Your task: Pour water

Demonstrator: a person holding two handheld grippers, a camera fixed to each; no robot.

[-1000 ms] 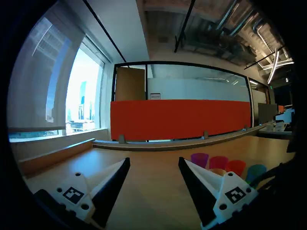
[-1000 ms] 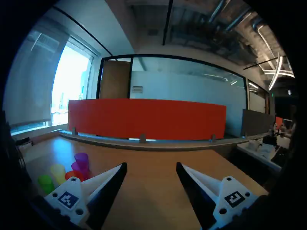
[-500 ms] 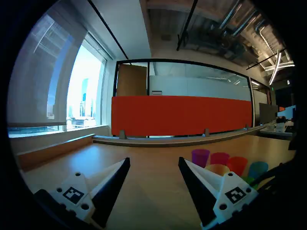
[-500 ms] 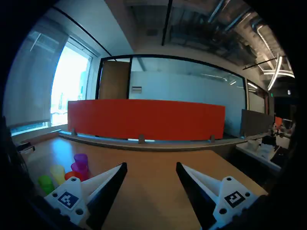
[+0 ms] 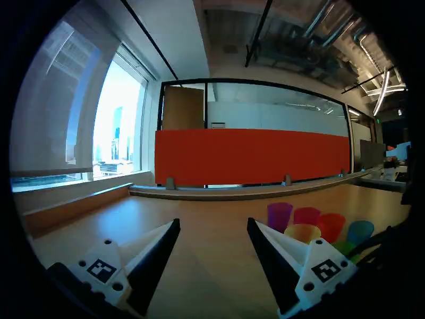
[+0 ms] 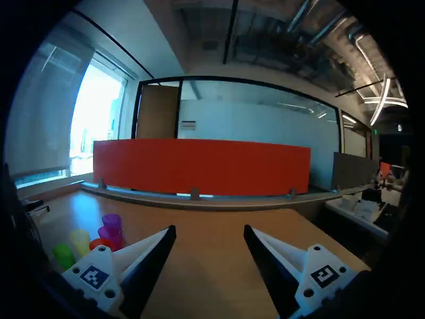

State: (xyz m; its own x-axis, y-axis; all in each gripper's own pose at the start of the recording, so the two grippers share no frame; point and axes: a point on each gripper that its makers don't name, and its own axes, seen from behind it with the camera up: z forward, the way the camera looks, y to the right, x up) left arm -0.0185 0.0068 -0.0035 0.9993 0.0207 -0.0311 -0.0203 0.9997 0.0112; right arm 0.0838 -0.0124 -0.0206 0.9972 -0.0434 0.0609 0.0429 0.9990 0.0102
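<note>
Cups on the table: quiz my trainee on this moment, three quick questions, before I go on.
1. True or false: the left gripper holds a cup.
2. In the left gripper view, the cups stand on the table at: A) the left, B) the right, C) between the jaws.
3. Short answer: are the right gripper jaws open or shut?
Key: 1 false, its jaws are open and empty; 2 B; 3 open.
</note>
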